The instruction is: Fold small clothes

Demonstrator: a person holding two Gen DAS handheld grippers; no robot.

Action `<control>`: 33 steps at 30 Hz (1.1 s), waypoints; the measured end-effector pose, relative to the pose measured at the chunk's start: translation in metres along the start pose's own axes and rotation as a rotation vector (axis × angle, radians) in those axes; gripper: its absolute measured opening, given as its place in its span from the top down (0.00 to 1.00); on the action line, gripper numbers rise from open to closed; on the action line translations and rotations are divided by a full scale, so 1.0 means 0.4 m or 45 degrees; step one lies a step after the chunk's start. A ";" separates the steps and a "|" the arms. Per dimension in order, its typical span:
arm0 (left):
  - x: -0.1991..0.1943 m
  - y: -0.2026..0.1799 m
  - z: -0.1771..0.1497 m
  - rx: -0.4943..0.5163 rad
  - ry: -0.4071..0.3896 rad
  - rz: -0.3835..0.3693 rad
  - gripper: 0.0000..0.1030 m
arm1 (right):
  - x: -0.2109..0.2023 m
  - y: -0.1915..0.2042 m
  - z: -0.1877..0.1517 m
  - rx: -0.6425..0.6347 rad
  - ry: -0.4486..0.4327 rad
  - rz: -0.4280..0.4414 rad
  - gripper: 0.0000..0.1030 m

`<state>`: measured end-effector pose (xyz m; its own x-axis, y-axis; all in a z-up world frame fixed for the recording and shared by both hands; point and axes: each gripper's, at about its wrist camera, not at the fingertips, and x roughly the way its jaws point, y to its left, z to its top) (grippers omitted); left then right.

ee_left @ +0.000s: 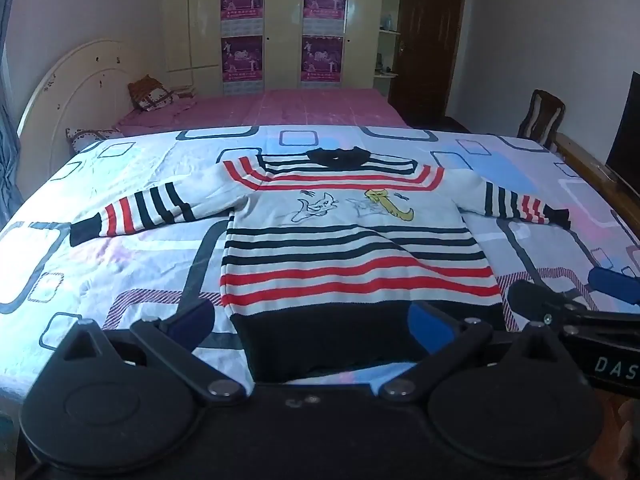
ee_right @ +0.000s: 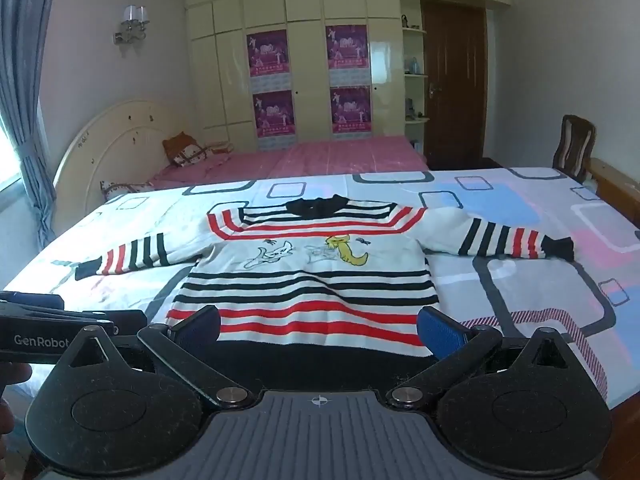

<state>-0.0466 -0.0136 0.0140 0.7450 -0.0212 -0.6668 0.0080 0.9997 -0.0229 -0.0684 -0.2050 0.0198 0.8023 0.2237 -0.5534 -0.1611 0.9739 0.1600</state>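
A small striped sweater (ee_left: pixel 352 240) (ee_right: pixel 316 276) lies flat and face up on the patterned bedsheet (ee_left: pixel 128 264) (ee_right: pixel 520 288), both sleeves spread out to the sides, its black hem nearest me. Cartoon figures mark its chest. My left gripper (ee_left: pixel 314 322) hovers open over the hem, nothing between its blue pads. My right gripper (ee_right: pixel 320 328) is open too, above the hem a little to the right. Each gripper shows at the other view's edge: the right gripper (ee_left: pixel 568 300) and the left gripper (ee_right: pixel 72 320).
A second bed with a pink cover (ee_left: pixel 264 112) (ee_right: pixel 320 156) and pillows lies beyond. A cream wardrobe with purple posters (ee_right: pixel 308 80) stands behind it. At the right are a dark door (ee_right: pixel 452 88), a wooden chair (ee_left: pixel 540 116) (ee_right: pixel 572 148) and the wooden bed frame (ee_right: pixel 616 188).
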 end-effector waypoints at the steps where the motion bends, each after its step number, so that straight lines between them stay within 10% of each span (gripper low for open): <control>1: 0.002 -0.003 -0.001 0.005 0.003 -0.001 0.00 | 0.003 0.000 -0.001 -0.001 0.002 -0.003 0.00; 33: 0.025 0.013 -0.002 0.016 0.025 0.014 0.00 | 0.034 0.002 -0.006 0.004 0.026 -0.014 0.00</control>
<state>-0.0398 -0.0086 0.0067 0.7318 -0.0102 -0.6814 0.0084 0.9999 -0.0060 -0.0592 -0.2012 0.0104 0.7923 0.2139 -0.5714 -0.1506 0.9761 0.1566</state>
